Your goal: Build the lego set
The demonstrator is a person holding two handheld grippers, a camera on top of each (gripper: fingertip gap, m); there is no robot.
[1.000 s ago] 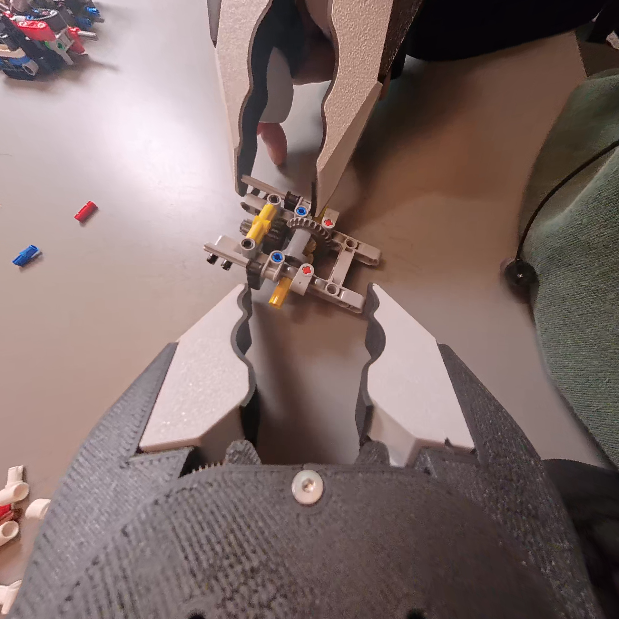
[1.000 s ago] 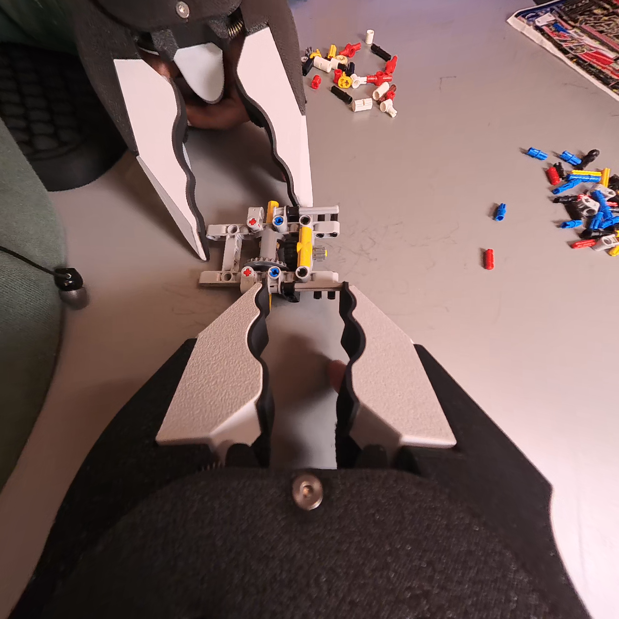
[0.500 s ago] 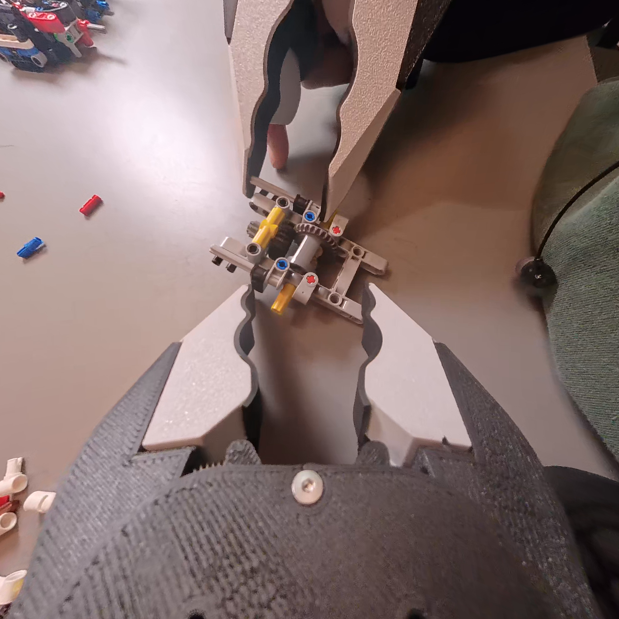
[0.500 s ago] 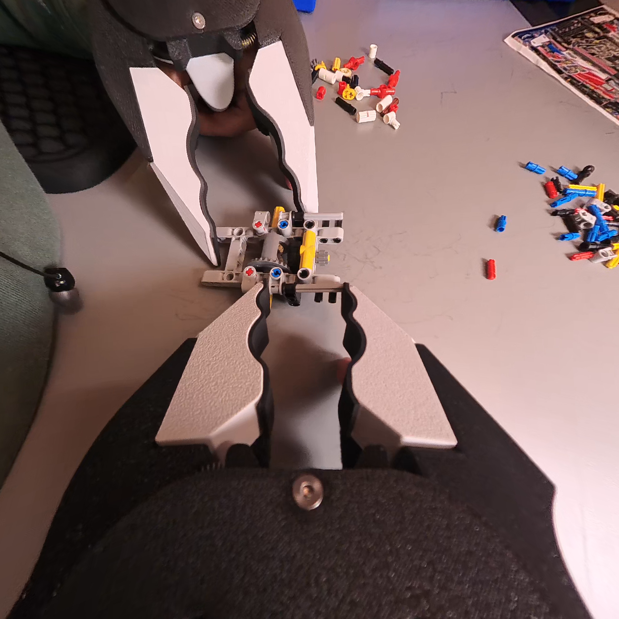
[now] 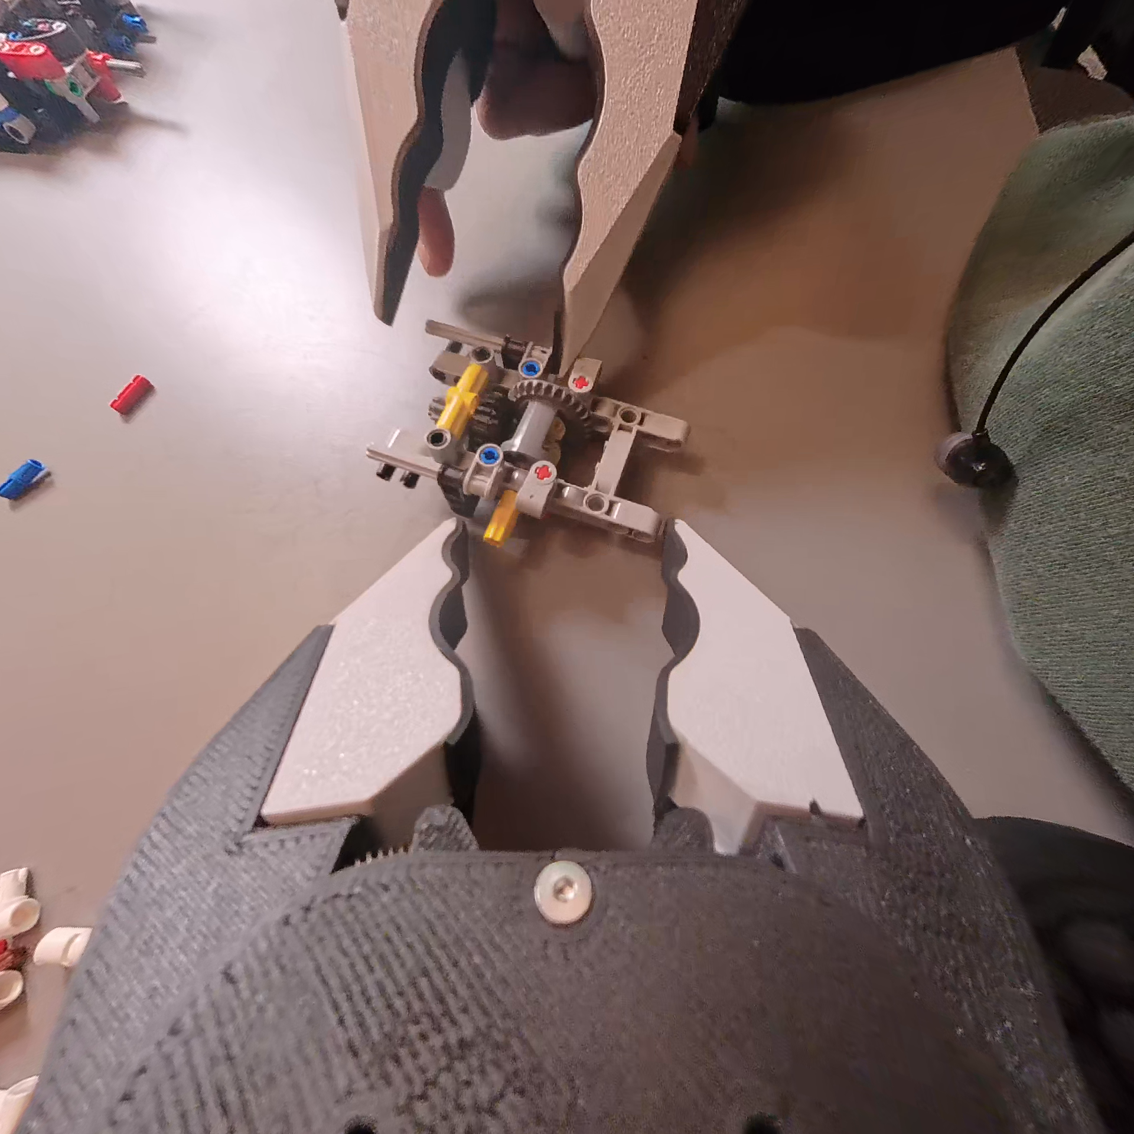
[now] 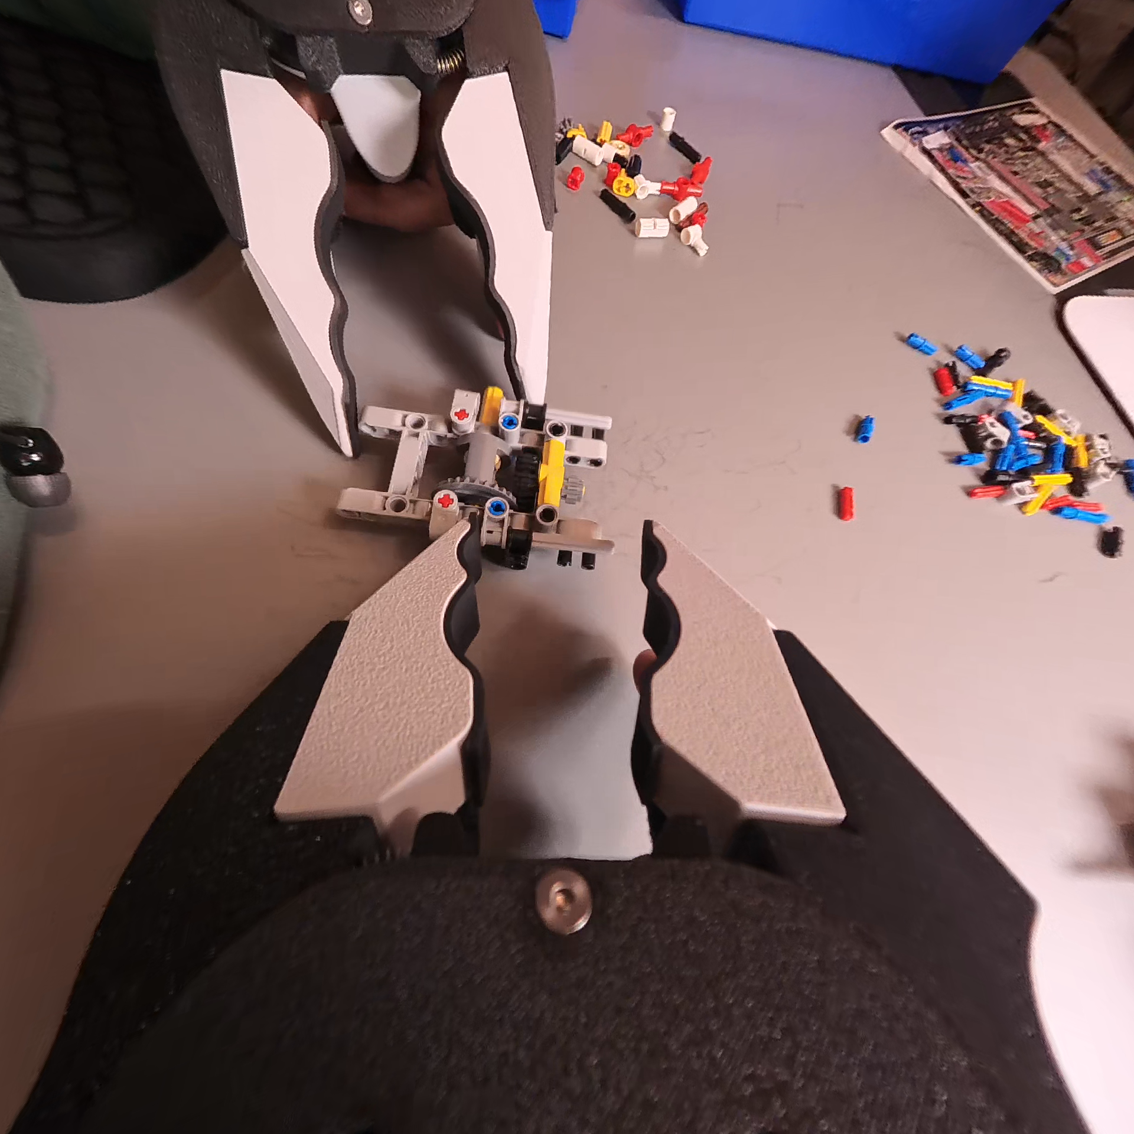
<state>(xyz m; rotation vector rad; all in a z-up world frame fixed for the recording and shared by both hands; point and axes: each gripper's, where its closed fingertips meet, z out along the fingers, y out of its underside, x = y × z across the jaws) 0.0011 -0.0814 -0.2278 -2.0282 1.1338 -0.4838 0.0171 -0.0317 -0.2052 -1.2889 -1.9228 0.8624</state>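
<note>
Grey surface carries every item in both views. Green fabric with a black cable over it lies along one edge in the left wrist view, and a printed booklet lies at the far right in the right wrist view. My left gripper has its fingers wide apart and holds nothing; the tips stand just short of the near beam of the lego assembly, one at each side. My right gripper is likewise spread and empty; its left fingertip touches the near edge of the lego assembly, while its right fingertip stands clear of it. The assembly rests flat on the surface between the two grippers: grey beams, a dark bevel gear, yellow axles and blue and red pins. Loose part piles lie well apart: a mixed white-red-black pile and a mainly blue pile. One red pin and one blue pin lie singly.
</note>
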